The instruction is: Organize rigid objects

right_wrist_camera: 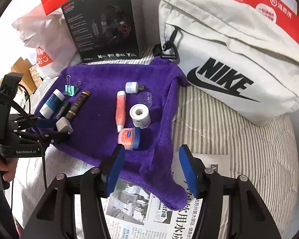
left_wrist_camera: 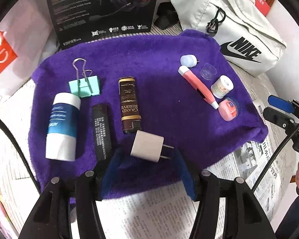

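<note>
So the left hand-held gripper point(left_wrist_camera: 147, 171) was wide open over the near edge of the fuzzy purple towel point(left_wrist_camera: 161, 91), with the white cube-shaped plug adapter point(left_wrist_camera: 147, 148) sitting loose between its blue pads, prongs pointing right; can't tell if a pad touched it. Lined up along the towel's left side were a white-and-blue cylindrical bottle point(left_wrist_camera: 62, 126), a black rectangular stick point(left_wrist_camera: 102, 131), a brown "Grand Reserve" lighter point(left_wrist_camera: 129, 104) and a mint green binder clip point(left_wrist_camera: 84, 86) further back. Over by the towel's right edge sat a pink pen-shaped tube point(right_wrist_camera: 121, 110), a small white tape roll point(right_wrist_camera: 140, 116), a pink jar with a blue lid point(right_wrist_camera: 129, 138), a white USB night light point(right_wrist_camera: 132, 87) and a clear plastic cap point(right_wrist_camera: 145, 99). The right hand-held gripper point(right_wrist_camera: 151, 167) was released too, hovering just short of the jar. A white Nike bag point(right_wrist_camera: 229, 59) sat behind on the striped bed point(right_wrist_camera: 239, 139).
</note>
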